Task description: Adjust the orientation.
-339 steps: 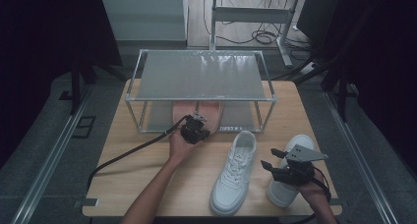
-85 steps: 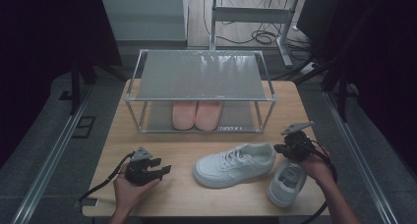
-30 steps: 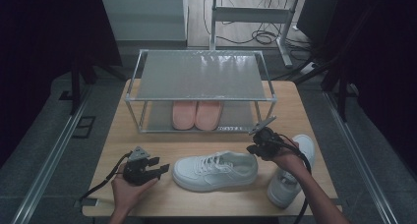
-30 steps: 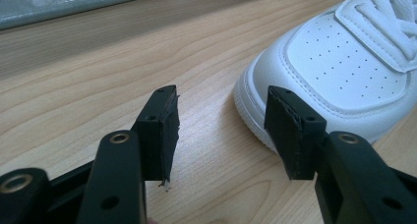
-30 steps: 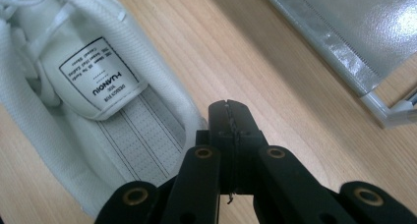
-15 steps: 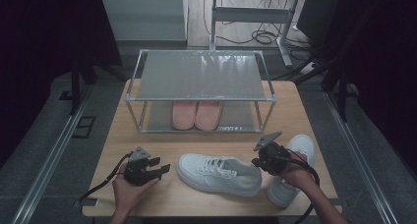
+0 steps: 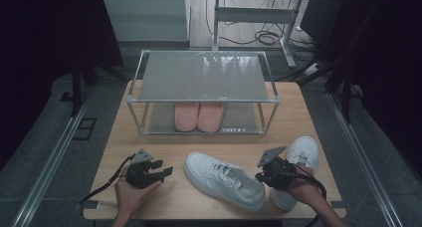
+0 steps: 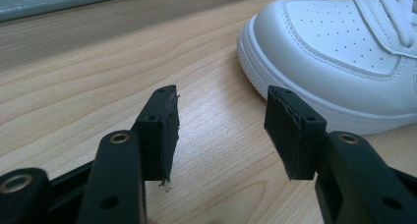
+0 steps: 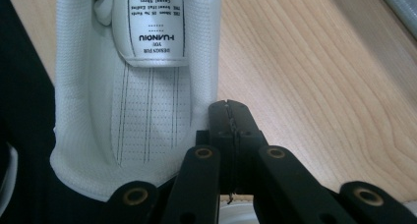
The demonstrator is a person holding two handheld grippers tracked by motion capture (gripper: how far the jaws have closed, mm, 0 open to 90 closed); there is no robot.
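Right tool (image 7: 263, 175): clenched on sneaker (image 7: 224, 179) heel collar; sneaker flat on table (image 7: 159, 137), front centre.
Left tool (image 7: 161, 171): released, near toe.
Risk: thin collar grip may slip, sneaker swings or drops.

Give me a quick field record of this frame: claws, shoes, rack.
left claw: open, resting low on the table, toe of the near sneaker ahead
right claw: shut on the collar of the near white sneaker
second white sneaker: by the right hand, near table edge
pink slippers: paired on the rack's lower tier
rack: top shelf bare
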